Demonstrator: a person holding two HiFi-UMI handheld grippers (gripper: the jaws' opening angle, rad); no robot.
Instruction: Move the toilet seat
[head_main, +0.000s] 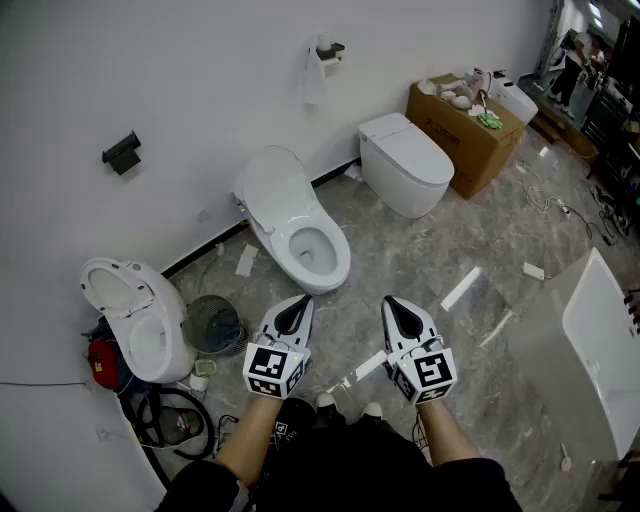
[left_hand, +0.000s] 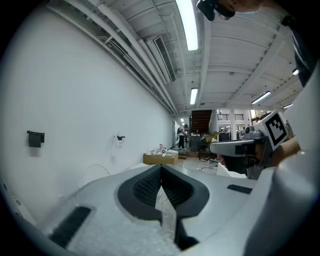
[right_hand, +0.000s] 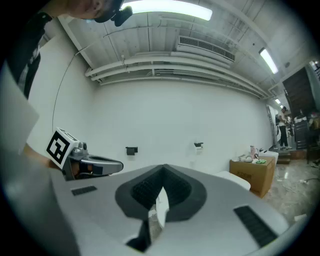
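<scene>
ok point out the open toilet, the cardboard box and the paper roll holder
open toilet (head_main: 320, 280): head view, front of the rim
cardboard box (head_main: 468, 148): head view, brown side face
paper roll holder (head_main: 330, 47): head view, black bracket

Right claw (right_hand: 162, 172), jaws together and empty, faces a white wall (right_hand: 165, 120) beside a cardboard box (right_hand: 252, 176)

- A cardboard box (head_main: 470, 140) is set against the wall, with small items piled on top.
- A closed toilet (head_main: 405, 165) is placed just beside the box.
- A paper holder (head_main: 325, 55) and a black bracket (head_main: 121, 152) are mounted on the wall, well apart.
- A round fan (head_main: 212, 325) is laid on the grey floor (head_main: 440, 260).
- A white panel (head_main: 590, 350) is seen at the right.
</scene>
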